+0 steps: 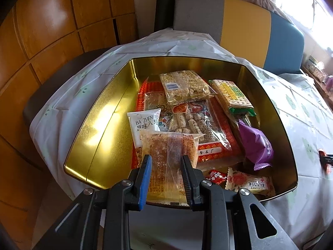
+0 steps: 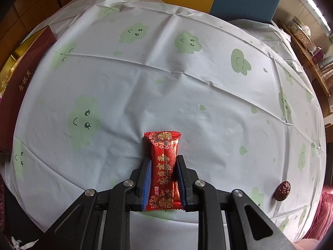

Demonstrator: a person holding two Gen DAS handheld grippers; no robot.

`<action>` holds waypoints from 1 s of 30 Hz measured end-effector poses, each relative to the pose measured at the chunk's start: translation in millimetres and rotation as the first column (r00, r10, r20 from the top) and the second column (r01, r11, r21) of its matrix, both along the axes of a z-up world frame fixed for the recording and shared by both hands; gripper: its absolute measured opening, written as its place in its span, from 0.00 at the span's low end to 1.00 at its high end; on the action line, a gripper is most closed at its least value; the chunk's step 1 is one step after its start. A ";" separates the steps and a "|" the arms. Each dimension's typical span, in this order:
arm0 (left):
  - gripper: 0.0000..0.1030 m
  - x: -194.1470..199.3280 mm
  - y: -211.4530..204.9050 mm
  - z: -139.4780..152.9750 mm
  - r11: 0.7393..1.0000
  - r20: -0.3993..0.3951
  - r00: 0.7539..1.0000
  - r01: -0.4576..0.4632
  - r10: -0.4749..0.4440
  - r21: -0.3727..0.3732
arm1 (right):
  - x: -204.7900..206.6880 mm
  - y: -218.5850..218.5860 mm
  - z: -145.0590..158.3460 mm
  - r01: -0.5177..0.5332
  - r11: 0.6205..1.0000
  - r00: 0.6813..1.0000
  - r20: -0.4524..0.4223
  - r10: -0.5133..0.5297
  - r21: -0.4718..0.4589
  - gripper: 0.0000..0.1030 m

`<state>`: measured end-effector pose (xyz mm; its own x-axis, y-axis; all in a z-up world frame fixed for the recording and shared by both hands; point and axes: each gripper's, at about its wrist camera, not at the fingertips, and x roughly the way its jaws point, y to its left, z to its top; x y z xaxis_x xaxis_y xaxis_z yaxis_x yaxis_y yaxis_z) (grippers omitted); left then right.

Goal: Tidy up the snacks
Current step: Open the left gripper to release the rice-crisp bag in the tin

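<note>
Left gripper (image 1: 166, 162) fingers clamp the clear orange brittle packet (image 1: 166, 156) over the gold rectangular tin (image 1: 100, 112) for stowing, while the right gripper (image 2: 163, 166) fingers pinch the red foil candy (image 2: 163, 166) off the bench (image 2: 166, 83).

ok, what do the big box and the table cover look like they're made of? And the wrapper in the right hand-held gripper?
Box: looks like thin metal, gold satin finish inside; it mirrors bright glare.
Table cover: probably thin plastic or nonwoven sheet, matte, holding sharp fold creases.
Red wrapper: glossy printed film with crimped, serrated ends; likely foil-lined plastic.
</note>
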<state>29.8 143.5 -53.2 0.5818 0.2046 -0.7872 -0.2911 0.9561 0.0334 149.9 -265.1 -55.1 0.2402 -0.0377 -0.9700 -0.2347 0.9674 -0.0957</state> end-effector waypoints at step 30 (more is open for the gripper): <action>0.27 -19.3 30.5 7.5 0.997 0.066 0.996 -0.062 0.066 -0.054 | -26.6 39.9 7.8 -0.017 1.000 0.999 0.030 0.017 0.005 0.21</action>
<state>10.5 174.1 -45.7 0.6209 0.2036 -0.7570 -0.3518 0.9353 -0.0370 123.3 -225.2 -47.3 0.2700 -0.0282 -0.9624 -0.2479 0.9638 -0.0977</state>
